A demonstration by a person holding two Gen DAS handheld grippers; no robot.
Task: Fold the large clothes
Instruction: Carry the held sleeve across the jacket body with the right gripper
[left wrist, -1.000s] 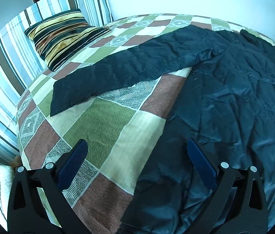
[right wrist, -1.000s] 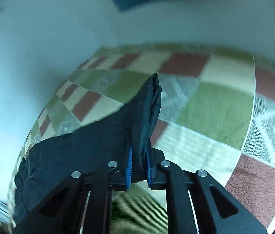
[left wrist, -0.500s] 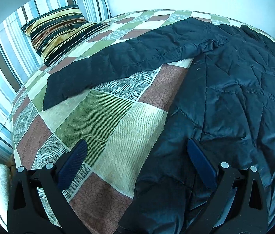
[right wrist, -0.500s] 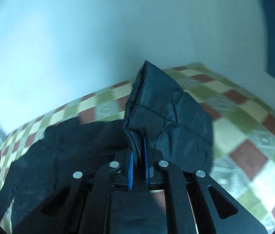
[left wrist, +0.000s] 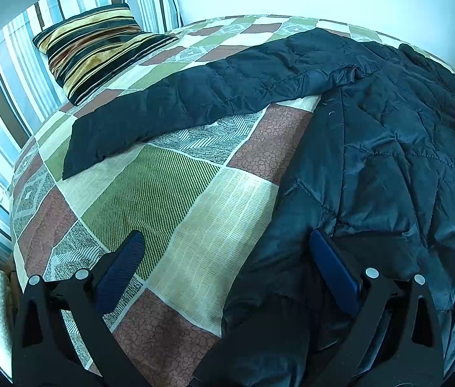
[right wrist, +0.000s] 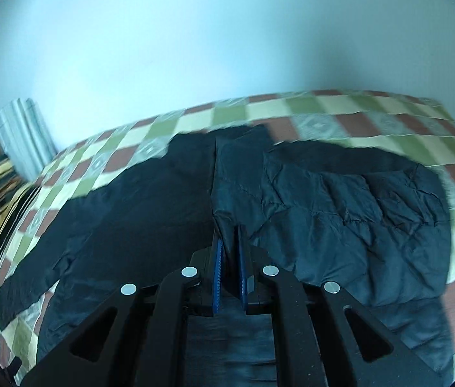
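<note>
In the left wrist view, a dark quilted jacket [left wrist: 388,148] lies spread on a bed with a checked bedspread [left wrist: 176,193] of green, brown and cream squares. One long sleeve [left wrist: 195,96] reaches out flat to the left, across the squares, toward a striped pillow [left wrist: 95,48] that leans near striped cushions [left wrist: 5,74] at the head of the bed. The left gripper [left wrist: 227,251] hangs low over the near edge of the bed, its fingers wide apart and holding nothing; the right blue pad [left wrist: 333,267] is over the hem of the jacket, the left one over bare bedspread (whether the right pad touches the cloth, one cannot tell)

In the right wrist view, the picture is a little blurred. The right gripper [right wrist: 230,258] has its fingers pressed together on a fold of the same jacket [right wrist: 340,225], which rises in a ridge from between the blue pads. To the right of the pads a part of the jacket lies turned over onto the body of the garment. The rest of the jacket stays flat on the bedspread [right wrist: 372,116], and the pale wall [right wrist: 195,48] fills the upper half
</note>
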